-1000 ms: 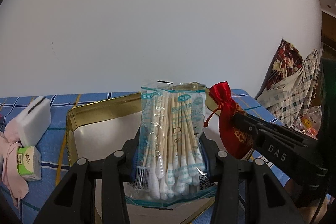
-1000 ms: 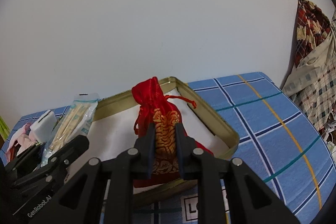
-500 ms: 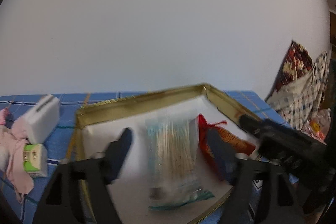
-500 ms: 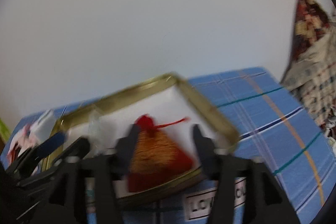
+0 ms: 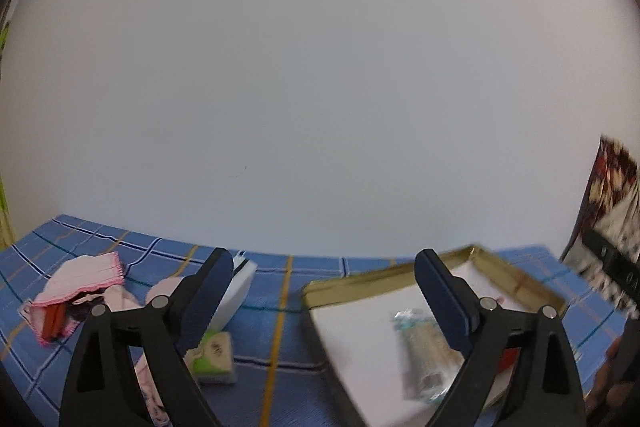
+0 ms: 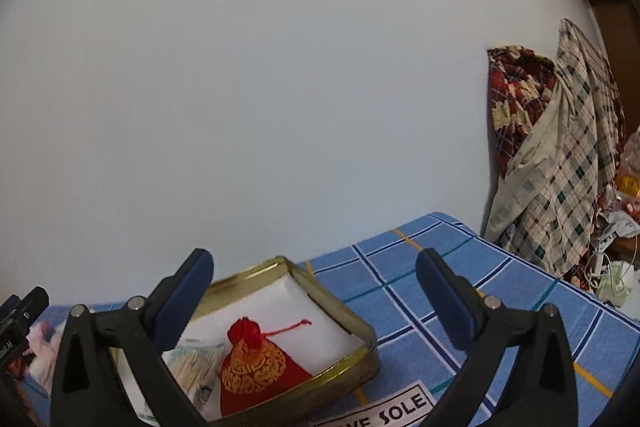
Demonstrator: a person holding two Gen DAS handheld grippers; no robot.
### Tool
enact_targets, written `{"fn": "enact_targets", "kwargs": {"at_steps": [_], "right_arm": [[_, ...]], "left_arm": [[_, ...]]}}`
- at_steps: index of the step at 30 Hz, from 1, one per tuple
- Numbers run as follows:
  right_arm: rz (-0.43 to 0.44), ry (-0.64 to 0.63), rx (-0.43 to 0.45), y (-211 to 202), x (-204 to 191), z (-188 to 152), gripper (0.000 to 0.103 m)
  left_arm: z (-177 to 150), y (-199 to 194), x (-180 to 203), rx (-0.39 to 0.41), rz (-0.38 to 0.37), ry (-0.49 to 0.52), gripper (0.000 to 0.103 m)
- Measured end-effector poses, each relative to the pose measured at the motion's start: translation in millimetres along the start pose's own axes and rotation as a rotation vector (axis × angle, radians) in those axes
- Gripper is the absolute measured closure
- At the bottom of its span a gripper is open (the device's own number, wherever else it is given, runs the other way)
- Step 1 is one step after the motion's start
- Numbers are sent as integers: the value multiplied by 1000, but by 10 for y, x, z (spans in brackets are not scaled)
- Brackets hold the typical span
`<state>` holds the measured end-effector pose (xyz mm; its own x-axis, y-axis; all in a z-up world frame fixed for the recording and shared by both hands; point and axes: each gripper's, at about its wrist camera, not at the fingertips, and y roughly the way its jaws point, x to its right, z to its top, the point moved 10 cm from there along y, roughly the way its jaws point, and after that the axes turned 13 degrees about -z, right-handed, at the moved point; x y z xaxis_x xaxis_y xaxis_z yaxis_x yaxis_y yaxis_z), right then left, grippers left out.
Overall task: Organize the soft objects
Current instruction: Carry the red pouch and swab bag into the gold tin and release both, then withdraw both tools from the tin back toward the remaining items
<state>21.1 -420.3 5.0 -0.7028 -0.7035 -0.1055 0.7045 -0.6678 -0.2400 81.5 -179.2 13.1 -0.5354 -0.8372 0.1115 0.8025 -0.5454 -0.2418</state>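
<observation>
A gold-rimmed tin (image 6: pixel 362 333) with a white lining sits on the blue checked cloth. In it lie a red and gold drawstring pouch (image 6: pixel 256 367) and, to its left, a clear pack of cotton swabs (image 6: pixel 192 363). My right gripper (image 6: pixel 314 259) hovers above the tin, its jaws opening with nothing between them. In the left wrist view the tin (image 5: pixel 360 277) is at the lower right, with the blurred swab pack (image 5: pixel 424 343) inside. My left gripper (image 5: pixel 323 259) is above the cloth left of the tin, its jaws opening and empty.
Left of the tin lie a white block (image 5: pixel 240 287), a green tissue pack (image 5: pixel 214 351) and pink cloths (image 5: pixel 84 279). Plaid fabric (image 6: pixel 560 155) hangs at the right beyond the table edge. A white wall stands right behind the table. A printed label (image 6: pixel 384 407) lies near the tin's front.
Both grippers have let go and spread wide. The swab pack and the pouch, held upright before, now lie in the tin. The left gripper has swung left and up; the right has tilted upward.
</observation>
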Motion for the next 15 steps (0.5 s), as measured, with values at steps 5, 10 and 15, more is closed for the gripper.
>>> {"fn": "enact_targets", "kwargs": {"at_steps": [5,10,15], "right_arm": [[-37,-53,65,-82,-39,-11,0],[-65,-22,125,-182,43,17,0],[-94,-24,95,-158,103,-29,0]], "left_arm": [[-123,-62,-62,-16,-11,-31,9],[-189,-129,-100,-10,1,-22,9],[-256,-184,-35,-20,9,29,9]]}}
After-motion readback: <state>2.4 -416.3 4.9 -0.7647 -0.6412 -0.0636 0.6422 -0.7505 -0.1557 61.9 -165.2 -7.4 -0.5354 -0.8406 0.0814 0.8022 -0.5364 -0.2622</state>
